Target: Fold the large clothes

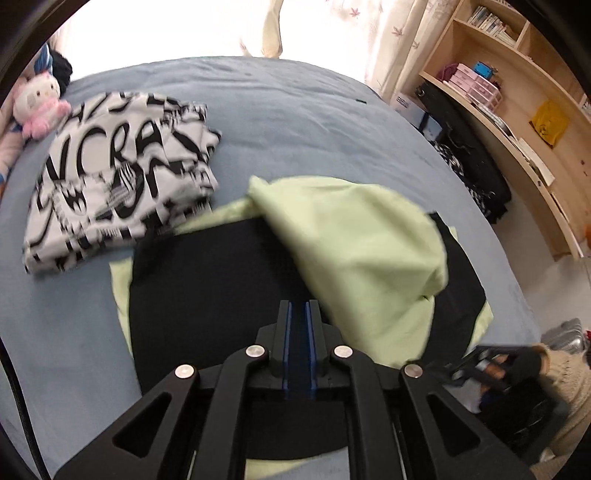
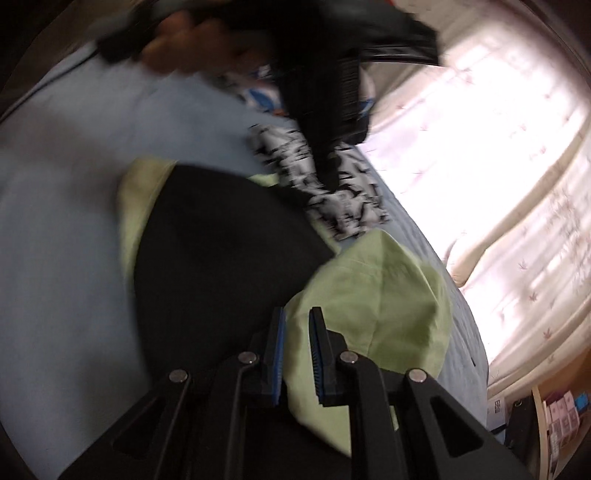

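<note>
Home bedroom: bed [image 1: 295, 110] with blue sheet, plush toy [image 1: 37, 107], floral curtains [image 1: 391, 33], wooden shelves [image 1: 517, 92] with books and boxes, folded clothes [image 1: 122, 177].

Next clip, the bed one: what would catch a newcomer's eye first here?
Probably the pale green garment in the middle of the blue bed, one flap folded over a black board lying on it. Next, the folded black-and-white graphic shirt beyond it at the left, with a pink-and-white plush toy at the bed's far left edge. In the right wrist view, green fabric sits between the right gripper's jaws.
</note>
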Tool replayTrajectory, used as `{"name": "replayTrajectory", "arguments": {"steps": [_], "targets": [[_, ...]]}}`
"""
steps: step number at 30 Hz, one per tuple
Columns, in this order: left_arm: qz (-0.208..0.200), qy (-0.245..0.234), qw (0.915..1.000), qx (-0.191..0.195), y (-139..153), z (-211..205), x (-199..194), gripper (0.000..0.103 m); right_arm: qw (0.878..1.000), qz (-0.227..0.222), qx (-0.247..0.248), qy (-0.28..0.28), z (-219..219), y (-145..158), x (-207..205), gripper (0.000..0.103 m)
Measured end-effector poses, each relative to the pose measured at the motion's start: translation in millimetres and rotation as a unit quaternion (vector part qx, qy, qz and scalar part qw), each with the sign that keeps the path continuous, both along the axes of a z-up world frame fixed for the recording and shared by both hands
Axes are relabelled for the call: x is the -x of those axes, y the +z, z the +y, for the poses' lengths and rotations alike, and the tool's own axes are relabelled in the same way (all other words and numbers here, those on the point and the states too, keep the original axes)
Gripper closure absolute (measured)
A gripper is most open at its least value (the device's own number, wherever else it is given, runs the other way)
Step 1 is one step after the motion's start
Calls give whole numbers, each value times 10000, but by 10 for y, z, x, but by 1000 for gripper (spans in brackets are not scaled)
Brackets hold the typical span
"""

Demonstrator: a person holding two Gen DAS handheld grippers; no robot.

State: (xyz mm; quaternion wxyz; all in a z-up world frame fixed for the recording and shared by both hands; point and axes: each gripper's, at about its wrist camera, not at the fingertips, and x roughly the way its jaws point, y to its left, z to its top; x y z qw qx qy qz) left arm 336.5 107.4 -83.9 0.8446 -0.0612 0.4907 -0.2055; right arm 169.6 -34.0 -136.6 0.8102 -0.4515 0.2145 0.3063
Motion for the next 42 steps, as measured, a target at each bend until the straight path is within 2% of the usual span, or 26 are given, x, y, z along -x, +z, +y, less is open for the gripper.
{"name": "replayTrajectory", "arguments": {"steps": [4,6,9,15,18,19,21,23,24,26,27,30,31,33,34,35,36,37,40,42], "targets": [[226,-90,9994,237,-102,-34,55,92,9997,218,31,-125,-3,-149,151,90],[312,-49,9983,500,-118,-29,12,82,9988,329,-174,-312,-48,-109,138,90],[458,122,9945,934,-162,21,-126,74,9925,633,-634,-827,-209,2,6,89],[913,603,9818,1553,-477,87,-525,70,9655,1252,-1429,-1782,-694,145,-307,83],[1217,540,9757,1741,-694,19,-629,66,9431,1668,-1769,-2270,-1003,168,-452,79],[1297,478,9743,1780,-758,-21,-637,65,9295,1888,-1988,-2469,-1158,182,-518,76],[1353,372,9735,1805,-832,-81,-631,65,9023,2220,-2423,-2791,-1411,205,-616,52],[1209,315,9774,1705,-844,-136,-588,67,8671,2512,-2945,-3134,-1652,213,-739,45],[1137,302,9794,1641,-845,-158,-577,78,8483,2681,-3183,-3274,-1700,167,-826,45],[950,282,9840,1478,-824,-209,-545,91,8056,3028,-3612,-3590,-1843,139,-976,45],[892,290,9855,1415,-817,-218,-536,93,7778,3240,-3875,-3740,-1921,80,-1073,45],[676,283,9899,1211,-772,-262,-486,97,7118,3752,-4302,-4093,-2019,-140,-1288,45],[635,302,9907,1167,-762,-274,-472,97,6964,3870,-4313,-4234,-2028,-245,-1347,45],[580,333,9908,1175,-744,-249,-443,98,6761,4034,-4293,-4426,-2014,-395,-1448,45],[546,378,9909,1168,-732,-242,-432,98,6753,4036,-4307,-4422,-1989,-397,-1462,47],[524,406,9909,1172,-723,-232,-430,98,6807,4014,-4287,-4379,-1960,-402,-1491,61],[468,453,9911,1158,-697,-232,-421,99,6909,3999,-4174,-4340,-1913,-392,-1525,95],[369,532,9915,1131,-659,-215,-401,99,7052,3939,-4055,-4280,-1874,-335,-1538,100],[68,700,9910,1139,-553,-164,-306,100,7436,3329,-4199,-3999,-1875,8,-1464,100],[23,799,9901,1149,-589,-170,-219,100,7600,2984,-4233,-3926,-1920,174,-1400,101]]}}
